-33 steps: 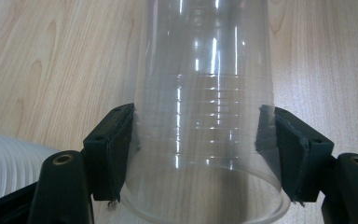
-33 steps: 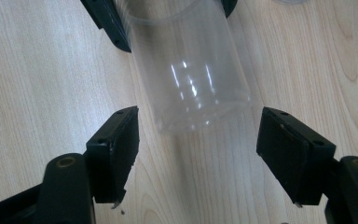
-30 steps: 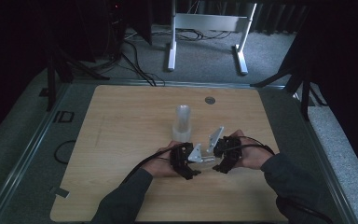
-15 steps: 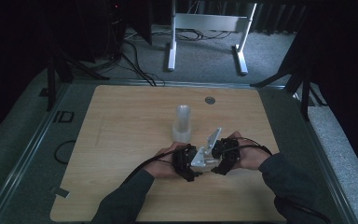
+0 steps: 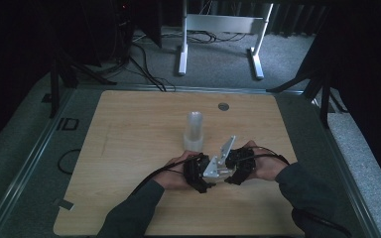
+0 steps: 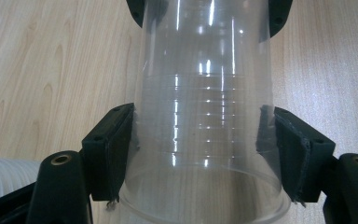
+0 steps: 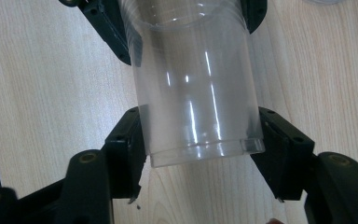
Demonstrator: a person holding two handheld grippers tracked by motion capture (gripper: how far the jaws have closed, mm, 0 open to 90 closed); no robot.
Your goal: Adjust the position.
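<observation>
I hold a clear plastic cup (image 6: 205,116) low over the table (image 5: 129,144), six o'clock of the cup stack (image 5: 194,131). My left gripper (image 5: 198,172) clamps its rim; my right gripper (image 5: 239,166) has just closed on the base. Light, thin, crushable: squeeze gently.

A clear plastic cup (image 7: 198,88) lies on its side above the pale wooden bench (image 7: 42,88), its flat base end towards the camera. The right tool (image 7: 200,156), whose jaws have just been closing, has its two black pads pressed on the cup's sides near that base. At the top the left tool (image 7: 177,18) flanks the cup's far end.
</observation>
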